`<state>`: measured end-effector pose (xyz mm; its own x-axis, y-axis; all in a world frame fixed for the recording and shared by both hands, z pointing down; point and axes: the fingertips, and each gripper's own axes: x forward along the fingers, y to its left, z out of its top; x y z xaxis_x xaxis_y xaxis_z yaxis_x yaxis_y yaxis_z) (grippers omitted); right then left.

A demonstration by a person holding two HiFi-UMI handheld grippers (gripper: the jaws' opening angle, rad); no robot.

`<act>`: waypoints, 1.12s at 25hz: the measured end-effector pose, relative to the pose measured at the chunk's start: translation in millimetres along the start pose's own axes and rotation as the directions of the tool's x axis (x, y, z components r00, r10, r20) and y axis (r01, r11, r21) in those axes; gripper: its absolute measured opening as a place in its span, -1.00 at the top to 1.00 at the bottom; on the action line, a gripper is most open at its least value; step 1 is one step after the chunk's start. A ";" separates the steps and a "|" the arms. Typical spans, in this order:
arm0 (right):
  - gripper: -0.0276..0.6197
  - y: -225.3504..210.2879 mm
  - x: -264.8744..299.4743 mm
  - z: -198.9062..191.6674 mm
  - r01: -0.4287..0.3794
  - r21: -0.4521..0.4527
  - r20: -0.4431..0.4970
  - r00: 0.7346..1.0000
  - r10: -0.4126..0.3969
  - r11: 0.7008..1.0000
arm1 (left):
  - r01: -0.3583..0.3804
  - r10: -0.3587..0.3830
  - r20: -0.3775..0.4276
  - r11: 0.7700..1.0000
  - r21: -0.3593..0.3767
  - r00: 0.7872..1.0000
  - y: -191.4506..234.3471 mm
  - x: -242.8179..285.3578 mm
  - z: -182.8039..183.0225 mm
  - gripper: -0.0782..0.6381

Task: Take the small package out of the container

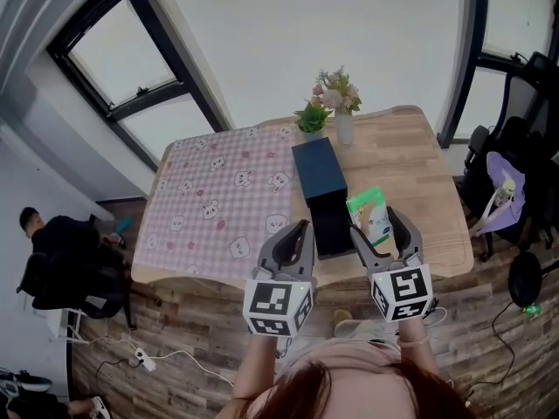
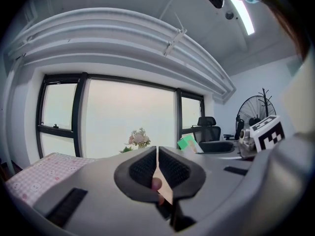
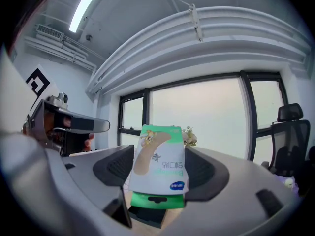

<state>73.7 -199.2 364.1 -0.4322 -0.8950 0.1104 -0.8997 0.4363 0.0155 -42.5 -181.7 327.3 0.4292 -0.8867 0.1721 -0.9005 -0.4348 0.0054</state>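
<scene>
My right gripper [image 1: 376,221] has its fingers closed on the small package [image 1: 370,211], a green and white packet with a plaster pictured on its front. In the right gripper view the packet [image 3: 159,162] stands upright between the two dark pads [image 3: 202,173], pinched at both side edges, its green base hanging lowest. The packet is out of the container: it sits above the near edge of the wooden table [image 1: 410,160], just right of the near end of the dark blue box [image 1: 320,188]. That box lies lengthwise down the middle of the table, along the right edge of the pink checked cloth [image 1: 218,199]. My left gripper [image 1: 299,230] hangs at the box's near left corner, fingers pressed together with nothing between them [image 2: 157,154]. A vase of flowers [image 1: 341,103] and a small green plant [image 1: 312,116] stand by the far edge.
</scene>
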 end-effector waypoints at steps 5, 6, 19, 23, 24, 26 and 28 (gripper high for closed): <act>-0.08 0.0 -14.4 11.0 0.017 0.004 0.031 0.999 -0.017 1.000 | 0.004 -0.004 0.023 1.000 -0.002 1.000 -2.3 -11.0 5.2 0.73; -0.08 0.0 -17.1 12.5 0.020 0.004 0.035 0.999 -0.020 1.000 | 0.004 -0.004 0.027 1.000 -0.005 1.000 -2.0 -13.3 5.7 0.73; -0.08 28.0 -51.0 30.2 0.038 -0.037 0.089 0.995 -0.035 0.999 | -0.007 0.007 0.068 1.000 0.003 0.998 -3.5 -58.4 7.9 0.73; -0.08 41.4 -64.0 31.1 0.032 -0.047 0.088 0.996 -0.028 0.998 | -0.005 0.005 0.070 1.000 -0.003 0.998 -7.4 -75.7 6.1 0.73; -0.08 43.7 -67.6 30.8 0.034 -0.049 0.088 0.996 -0.030 0.998 | -0.003 0.003 0.069 1.000 -0.007 0.998 -9.2 -79.6 4.8 0.73; -0.08 47.0 -74.9 30.5 0.040 -0.052 0.090 0.995 -0.035 0.998 | 0.004 -0.004 0.066 1.000 -0.012 0.998 -13.2 -86.0 1.6 0.73; -0.08 49.5 -81.1 30.9 0.045 -0.056 0.094 0.995 -0.040 0.997 | 0.010 -0.009 0.064 1.000 -0.012 0.998 -16.5 -91.3 -0.6 0.73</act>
<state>62.2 -107.9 325.3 -0.3998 -0.9165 0.0156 -0.9135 0.3998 0.0759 -66.9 -93.5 312.1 0.4410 -0.8909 0.1084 -0.8970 -0.4417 0.0190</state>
